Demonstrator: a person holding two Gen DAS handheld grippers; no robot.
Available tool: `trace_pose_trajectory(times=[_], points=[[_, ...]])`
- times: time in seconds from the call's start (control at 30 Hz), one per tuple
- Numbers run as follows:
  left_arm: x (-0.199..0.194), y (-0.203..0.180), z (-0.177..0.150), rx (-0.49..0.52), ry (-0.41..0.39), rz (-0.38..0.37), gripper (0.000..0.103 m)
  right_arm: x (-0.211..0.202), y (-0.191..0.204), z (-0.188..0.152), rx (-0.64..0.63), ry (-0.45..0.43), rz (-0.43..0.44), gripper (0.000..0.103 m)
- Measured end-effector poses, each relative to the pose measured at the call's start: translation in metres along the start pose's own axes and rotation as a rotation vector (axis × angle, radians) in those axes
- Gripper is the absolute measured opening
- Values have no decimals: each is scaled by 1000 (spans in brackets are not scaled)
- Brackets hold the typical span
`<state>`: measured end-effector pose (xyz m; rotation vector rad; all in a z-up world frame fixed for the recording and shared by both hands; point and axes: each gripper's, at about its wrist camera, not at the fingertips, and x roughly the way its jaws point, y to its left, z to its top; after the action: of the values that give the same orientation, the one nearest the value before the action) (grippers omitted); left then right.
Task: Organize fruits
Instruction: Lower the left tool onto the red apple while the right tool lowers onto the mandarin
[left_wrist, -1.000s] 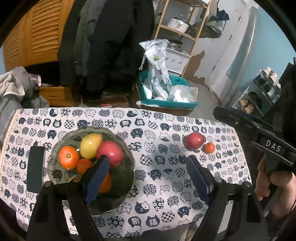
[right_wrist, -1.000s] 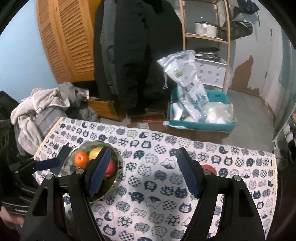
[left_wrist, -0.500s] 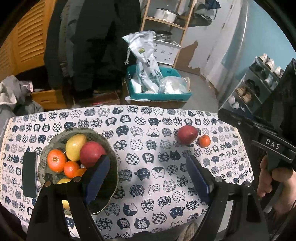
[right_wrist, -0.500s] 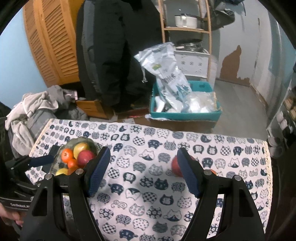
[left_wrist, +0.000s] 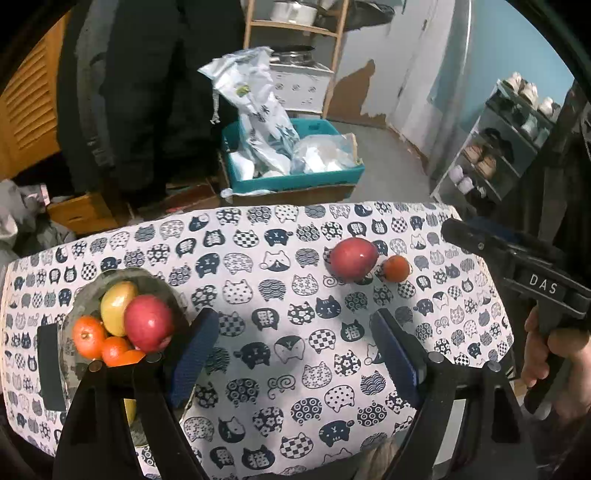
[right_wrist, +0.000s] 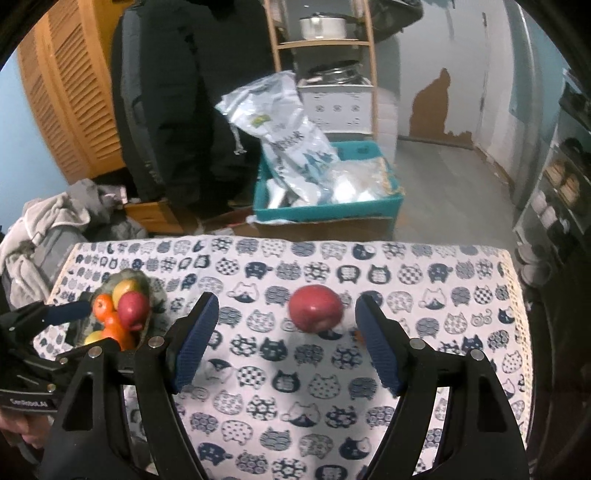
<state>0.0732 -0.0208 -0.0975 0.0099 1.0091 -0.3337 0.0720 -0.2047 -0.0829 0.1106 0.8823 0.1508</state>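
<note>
On the cat-print tablecloth a loose red apple lies beside a small orange at the right. A grey-green bowl at the left holds a red apple, a yellow fruit and oranges. My left gripper hangs open and empty above the cloth between bowl and loose fruit. My right gripper is open; the loose apple sits just beyond its fingertips, untouched. The small orange is almost hidden behind the right finger.
A black flat rectangle lies left of the bowl. Beyond the table's far edge stands a teal crate with plastic bags. A shoe rack is at the right, a clothes heap at the left. A hand holds the right gripper.
Both grippers have swung to the right, away from the bowl. The loose apple, earlier hidden behind the right finger in the right wrist view, now shows between the fingers.
</note>
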Motion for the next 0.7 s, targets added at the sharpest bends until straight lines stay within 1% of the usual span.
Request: trace_pose_trajectory(times=[0.2,0.43,0.57,0.7], points=[[20,-17,3,35,29,4,86,10,-28,-8,38,32,-31,77],[42,-28,7,51,62,3,86,25,-55,-13,64,71,-69,77],[58,-31,9,50,81,-4,86,41,-71,-17,66,105,-101,77],[79,-31,11,57,105,1,86,67,-85,-23,75,164,-104,77]])
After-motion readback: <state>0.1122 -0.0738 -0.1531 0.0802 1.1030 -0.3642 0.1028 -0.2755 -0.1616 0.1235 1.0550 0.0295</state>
